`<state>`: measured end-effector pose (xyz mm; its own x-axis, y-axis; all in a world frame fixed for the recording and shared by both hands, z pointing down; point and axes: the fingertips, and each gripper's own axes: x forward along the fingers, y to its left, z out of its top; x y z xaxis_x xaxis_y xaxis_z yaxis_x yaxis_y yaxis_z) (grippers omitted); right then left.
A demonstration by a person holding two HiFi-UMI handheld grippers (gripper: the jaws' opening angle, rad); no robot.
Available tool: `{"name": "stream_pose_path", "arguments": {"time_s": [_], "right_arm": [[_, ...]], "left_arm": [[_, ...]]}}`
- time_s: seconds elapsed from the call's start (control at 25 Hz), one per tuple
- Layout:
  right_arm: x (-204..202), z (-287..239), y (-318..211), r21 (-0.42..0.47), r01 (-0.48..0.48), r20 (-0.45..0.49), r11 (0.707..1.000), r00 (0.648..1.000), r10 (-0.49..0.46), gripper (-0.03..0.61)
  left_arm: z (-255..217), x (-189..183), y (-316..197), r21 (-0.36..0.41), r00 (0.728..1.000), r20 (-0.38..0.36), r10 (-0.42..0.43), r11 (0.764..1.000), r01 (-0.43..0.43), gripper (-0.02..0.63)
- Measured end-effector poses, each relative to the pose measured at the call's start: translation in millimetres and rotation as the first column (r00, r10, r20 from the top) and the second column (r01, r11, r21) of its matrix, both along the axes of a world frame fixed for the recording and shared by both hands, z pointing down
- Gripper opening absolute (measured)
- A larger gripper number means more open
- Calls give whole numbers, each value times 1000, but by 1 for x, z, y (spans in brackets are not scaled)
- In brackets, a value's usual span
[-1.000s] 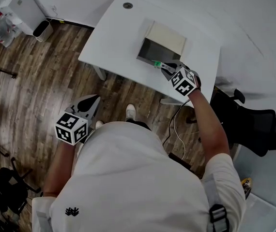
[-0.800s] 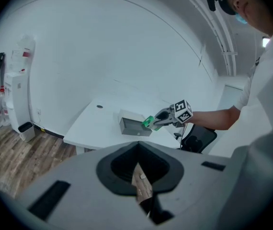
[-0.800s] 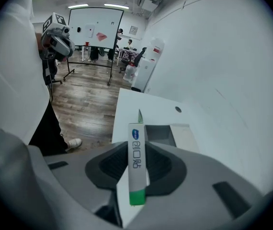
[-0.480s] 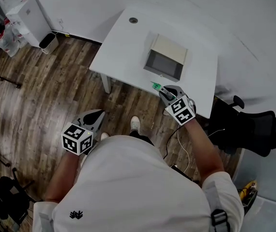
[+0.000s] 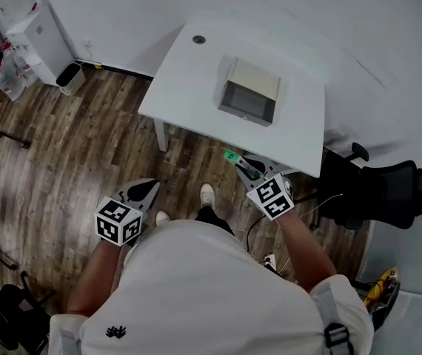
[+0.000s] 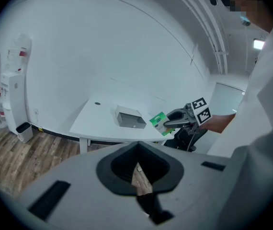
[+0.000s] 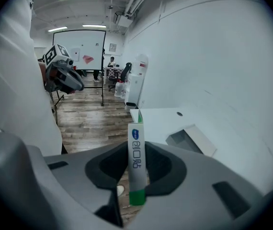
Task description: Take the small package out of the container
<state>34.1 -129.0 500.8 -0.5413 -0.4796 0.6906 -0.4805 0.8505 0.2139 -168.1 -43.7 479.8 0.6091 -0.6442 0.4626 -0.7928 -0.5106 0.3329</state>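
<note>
While pinched by the right gripper (image 5: 242,168), the small package (image 5: 231,156) hangs clear of the table (image 5: 189,80), at six o'clock from the container (image 5: 249,98). It is seemingly a light, stiff carton, best gripped across its flat faces; the left gripper (image 5: 146,189) is closed, empty.

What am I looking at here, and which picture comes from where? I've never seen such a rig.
There is no robot: a person holds a hand-held two-jaw claw in each hand. The head view comes from a camera on the person's head, looking down. The other two views come from cameras riding on the claws. On the white table stands one grey box-shaped container. The right claw grips a small green-and-white package, held in the air near the table's front edge, clear of the container. The left claw is shut and empty, over the wooden floor.
</note>
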Motion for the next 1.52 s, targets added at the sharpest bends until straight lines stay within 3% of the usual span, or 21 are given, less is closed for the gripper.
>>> {"name": "stream_pose_path", "arguments": {"time_s": [0.76,1.52], "right_arm": [[-27,-3,58,-36,30,4,999,1000,-29,91],[-35,-9,67,-46,38,15,998,999,-37,91]], "left_arm": [[9,-16,28,8,1000,3,15,1000,-15,6],[7,-23,37,9,1000,3,1,1000,-1,6]]}}
